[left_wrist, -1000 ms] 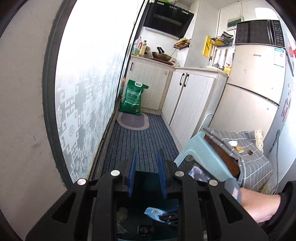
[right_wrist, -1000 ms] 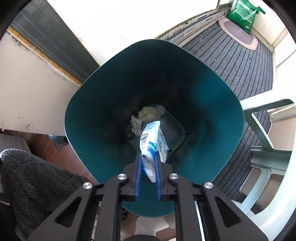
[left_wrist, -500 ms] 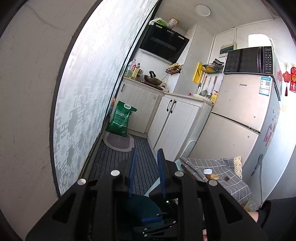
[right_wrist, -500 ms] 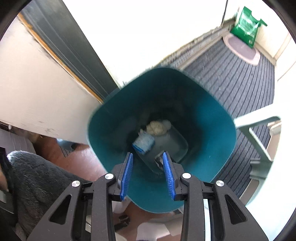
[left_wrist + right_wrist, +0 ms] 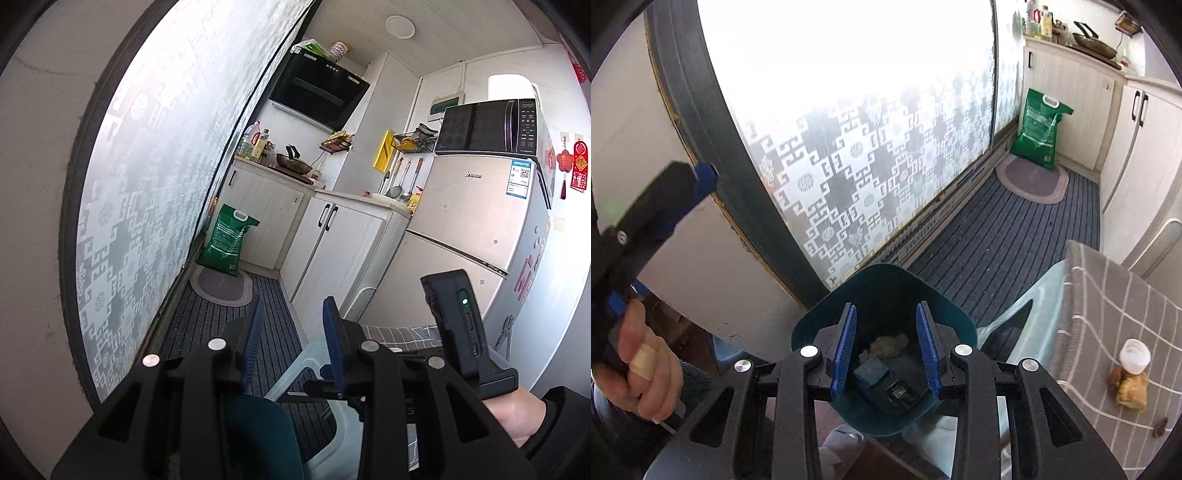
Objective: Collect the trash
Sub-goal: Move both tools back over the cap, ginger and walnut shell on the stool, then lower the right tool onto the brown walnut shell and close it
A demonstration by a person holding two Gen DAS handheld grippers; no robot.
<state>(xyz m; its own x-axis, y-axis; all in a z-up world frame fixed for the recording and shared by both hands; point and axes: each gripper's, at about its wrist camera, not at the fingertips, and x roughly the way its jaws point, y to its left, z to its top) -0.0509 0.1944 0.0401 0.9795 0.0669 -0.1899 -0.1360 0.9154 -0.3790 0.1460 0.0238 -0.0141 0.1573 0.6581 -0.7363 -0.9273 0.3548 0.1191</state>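
Note:
My right gripper [image 5: 886,341] is open and empty, high above the teal bin [image 5: 886,275] and looking down into it. On the bin's floor lie a blue-and-white wrapper [image 5: 870,373], a crumpled tissue [image 5: 888,343] and a dark scrap [image 5: 899,393]. My left gripper [image 5: 293,332] points almost level into the kitchen; its jaws are opening with nothing between them. The bin's rim [image 5: 258,421] shows just below it. On the grey checked tablecloth [image 5: 1108,306] at the right lie a white cap [image 5: 1134,356], a brown crumpled scrap [image 5: 1132,391] and a small dark bit [image 5: 1161,424].
A pale blue stool [image 5: 1034,314] stands between bin and table. A frosted patterned door [image 5: 868,166] runs along the left. Farther off are a green sack [image 5: 227,242], an oval mat [image 5: 221,286], white cabinets [image 5: 332,251] and a fridge [image 5: 469,229]. A hand [image 5: 639,369] holds the left gripper.
The right gripper opened and let the blue-and-white wrapper drop into the bin, then rose well above it. The left gripper tilted up toward the kitchen and its jaws widened.

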